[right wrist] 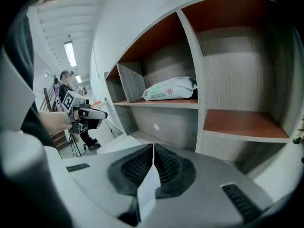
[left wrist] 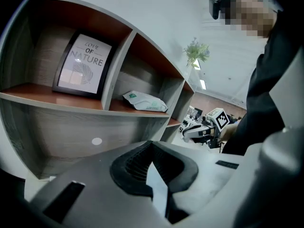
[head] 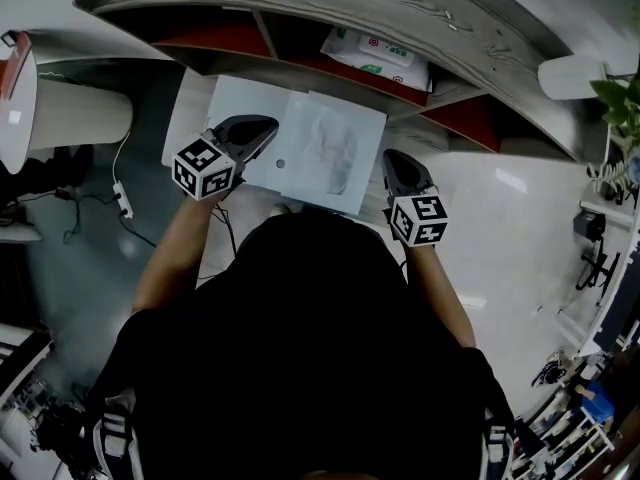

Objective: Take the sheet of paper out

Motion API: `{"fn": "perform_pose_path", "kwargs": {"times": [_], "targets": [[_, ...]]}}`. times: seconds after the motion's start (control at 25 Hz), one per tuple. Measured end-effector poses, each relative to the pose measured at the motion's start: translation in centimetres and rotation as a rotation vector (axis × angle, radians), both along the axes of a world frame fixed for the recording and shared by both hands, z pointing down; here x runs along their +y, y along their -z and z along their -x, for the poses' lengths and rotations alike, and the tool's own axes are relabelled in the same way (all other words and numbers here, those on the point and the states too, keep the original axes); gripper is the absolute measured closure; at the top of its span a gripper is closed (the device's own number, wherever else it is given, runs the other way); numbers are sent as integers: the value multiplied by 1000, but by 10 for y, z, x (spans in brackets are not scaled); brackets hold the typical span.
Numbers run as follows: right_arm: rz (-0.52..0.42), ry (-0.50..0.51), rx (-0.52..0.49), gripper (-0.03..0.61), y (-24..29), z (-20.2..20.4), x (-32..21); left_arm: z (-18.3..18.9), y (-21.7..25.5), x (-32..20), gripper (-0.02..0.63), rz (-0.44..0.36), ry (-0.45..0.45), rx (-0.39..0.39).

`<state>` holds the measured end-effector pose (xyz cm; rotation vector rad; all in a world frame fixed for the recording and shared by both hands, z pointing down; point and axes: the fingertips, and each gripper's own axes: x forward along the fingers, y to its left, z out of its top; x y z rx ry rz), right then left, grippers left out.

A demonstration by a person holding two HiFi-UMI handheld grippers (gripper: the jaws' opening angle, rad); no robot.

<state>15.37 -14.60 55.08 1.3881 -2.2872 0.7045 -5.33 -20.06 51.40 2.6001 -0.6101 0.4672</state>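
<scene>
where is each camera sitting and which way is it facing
Head view: on the person's head, facing steeply down past the dark torso and both forearms onto the left gripper, right gripper and paper before the shelf.
Left gripper view: rides the left gripper, looks along its shut jaws pinching paper toward the shelf's framed picture; torso at right.
Right gripper view: rides the right gripper, along shut jaws pinching paper toward the shelf; the left hand at left.
Shared: both gripper views show the white packet and the opposite gripper.
</scene>
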Motion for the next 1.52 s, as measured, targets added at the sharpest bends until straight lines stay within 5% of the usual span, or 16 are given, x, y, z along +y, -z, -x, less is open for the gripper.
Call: {"fn": "perform_pose_path", "kwargs": {"times": [0.88, 1.52], "targets": [[66, 7, 25, 563, -23, -9, 9, -15, -99, -19, 594, 194, 14, -61], [107, -16, 30, 563, -41, -25, 9, -33, -171, -5, 594, 307, -55, -123]]}}
